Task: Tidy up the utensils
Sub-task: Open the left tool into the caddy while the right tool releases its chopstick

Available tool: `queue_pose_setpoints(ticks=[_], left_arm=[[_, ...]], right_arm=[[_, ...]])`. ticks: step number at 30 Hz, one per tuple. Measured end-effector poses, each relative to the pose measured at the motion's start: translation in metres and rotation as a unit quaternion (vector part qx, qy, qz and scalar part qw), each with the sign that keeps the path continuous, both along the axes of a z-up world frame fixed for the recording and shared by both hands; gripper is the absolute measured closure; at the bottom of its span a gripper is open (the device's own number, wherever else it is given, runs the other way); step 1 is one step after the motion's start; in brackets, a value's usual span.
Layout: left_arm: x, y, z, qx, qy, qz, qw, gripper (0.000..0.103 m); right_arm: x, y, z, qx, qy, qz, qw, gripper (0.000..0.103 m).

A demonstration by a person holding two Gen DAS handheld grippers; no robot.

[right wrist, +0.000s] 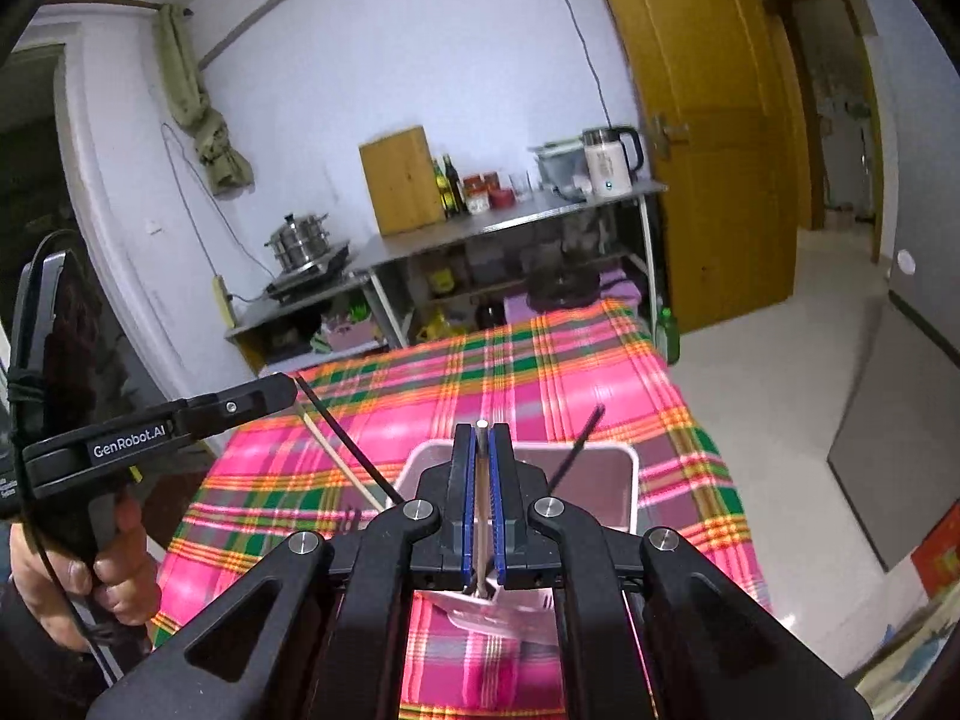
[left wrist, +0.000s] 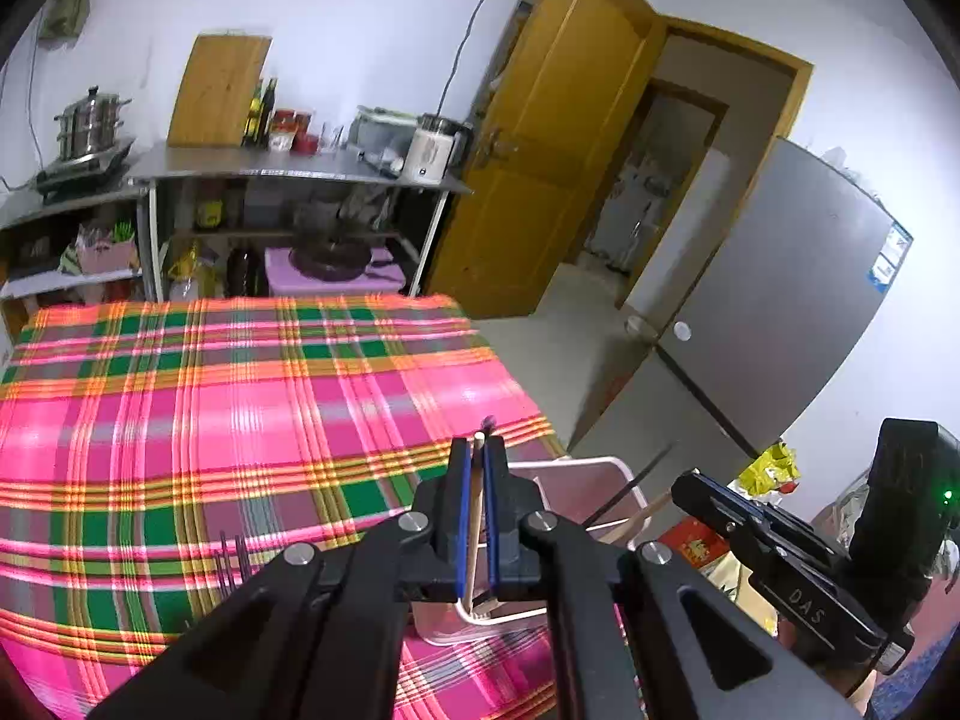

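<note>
The left gripper (left wrist: 479,450) is clamped tight on a pale wooden chopstick (left wrist: 476,516), which runs up between its blue pads and pokes out just past the tips. The right gripper (right wrist: 482,438) is likewise closed hard, on a slim grey metal utensil handle (right wrist: 482,480) standing between its pads; what kind of utensil it is cannot be told. Both grippers point downward over the near right part of the desk (left wrist: 180,420), which is covered by a pink, green and orange plaid cloth.

On that cloth, directly under the two grippers, sits a pale pink plastic bin (right wrist: 630,480) with a white rim. In the right wrist view, thin dark sticks (right wrist: 579,444) lean out of it on both sides, and a light wooden stick (right wrist: 342,462) leans out of its left side toward the left gripper. The lower ends of both held pieces drop toward the bin's inside, though the gripper bodies hide where they end. The bin's bottom is mostly covered.

A person's hand (right wrist: 90,576) grips the left gripper's handle at the lower left of the right wrist view.

A dark fork (left wrist: 231,564) lies flat on the cloth just left of the bin, apart from it.
</note>
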State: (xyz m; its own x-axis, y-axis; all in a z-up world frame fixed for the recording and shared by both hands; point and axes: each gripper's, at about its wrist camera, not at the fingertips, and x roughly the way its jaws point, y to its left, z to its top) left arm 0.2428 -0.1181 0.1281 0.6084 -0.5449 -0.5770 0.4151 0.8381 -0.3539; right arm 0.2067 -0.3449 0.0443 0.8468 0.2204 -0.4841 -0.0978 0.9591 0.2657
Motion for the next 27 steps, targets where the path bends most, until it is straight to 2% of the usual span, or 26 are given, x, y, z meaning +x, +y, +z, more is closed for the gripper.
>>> queue_pose_setpoints(ticks=[8,10,11,15,27], left_arm=[[0.008,0.001,-0.02,0.011,0.016,0.003,0.9998,0.097],[0.008,0.001,-0.019,0.013,0.013,0.004,0.9998,0.092],[0.007,0.002,-0.018,0.014,0.01,0.006,0.9998,0.085],[-0.002,0.008,-0.008,0.011,-0.012,0.013,0.9998,0.083],[-0.041,0.04,0.017,0.011,-0.057,0.032,0.9978,0.082]], right_arm=[[0.01,-0.006,-0.022,0.007,0.027,-0.003,1.0,0.098],[0.011,-0.006,-0.022,0.004,0.032,-0.005,0.999,0.098],[0.011,-0.005,-0.021,0.002,0.031,-0.007,0.999,0.098],[0.005,-0.004,-0.015,-0.003,0.018,-0.008,1.0,0.089],[-0.028,0.01,0.012,-0.026,-0.025,-0.008,0.999,0.086]])
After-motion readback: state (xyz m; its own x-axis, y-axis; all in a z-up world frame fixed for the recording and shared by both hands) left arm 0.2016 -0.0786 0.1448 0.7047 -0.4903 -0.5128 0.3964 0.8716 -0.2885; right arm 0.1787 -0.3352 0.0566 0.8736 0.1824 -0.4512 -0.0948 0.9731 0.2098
